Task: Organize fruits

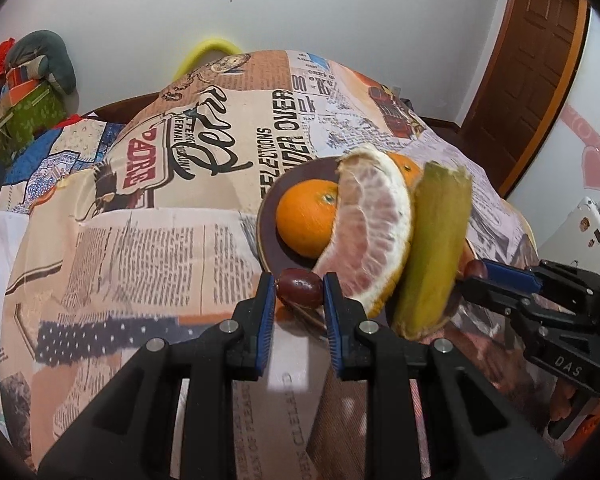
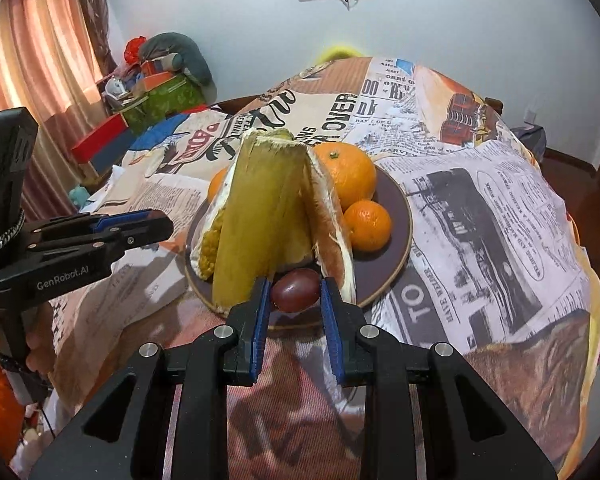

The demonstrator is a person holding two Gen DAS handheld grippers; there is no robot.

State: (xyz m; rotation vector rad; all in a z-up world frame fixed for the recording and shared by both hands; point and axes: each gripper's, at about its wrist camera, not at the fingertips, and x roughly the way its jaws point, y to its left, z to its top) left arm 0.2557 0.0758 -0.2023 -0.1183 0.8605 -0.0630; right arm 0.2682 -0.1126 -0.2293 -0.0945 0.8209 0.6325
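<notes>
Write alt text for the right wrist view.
The right gripper holds a dark red grape at the near edge of a brown plate. On the plate stand a big pomelo wedge and oranges. The left gripper reaches in alongside.

Bright, even indoor light; heavy fisheye warp in both views.
Daylight glows through the pink pleated curtain (image 2: 40, 40), the pale painted wall (image 1: 340, 12) shows mild glare, frame corners fall to black, and the near newspaper-print tablecloth (image 2: 292, 420) is soft, with faint shadows.
</notes>
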